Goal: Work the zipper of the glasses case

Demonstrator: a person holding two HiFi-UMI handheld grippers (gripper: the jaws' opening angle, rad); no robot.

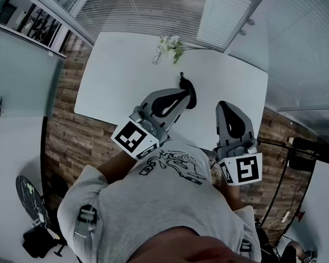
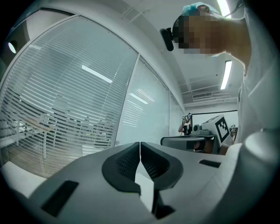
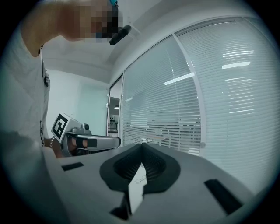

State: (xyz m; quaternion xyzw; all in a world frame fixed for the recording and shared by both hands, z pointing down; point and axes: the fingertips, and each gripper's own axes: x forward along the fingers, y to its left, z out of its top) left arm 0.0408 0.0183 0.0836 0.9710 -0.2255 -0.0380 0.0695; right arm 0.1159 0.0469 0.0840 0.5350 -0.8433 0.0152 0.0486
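Glasses case (image 1: 191, 98) on white table (image 1: 118, 72)

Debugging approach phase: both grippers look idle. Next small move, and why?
Probably tip both grippers down toward the black glasses case on the white table. The left gripper and right gripper are shut and empty, and their views show only window blinds, not the case.

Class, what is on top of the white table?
On the table: a flower sprig and a dark glasses case. The left gripper covers the case's near part.
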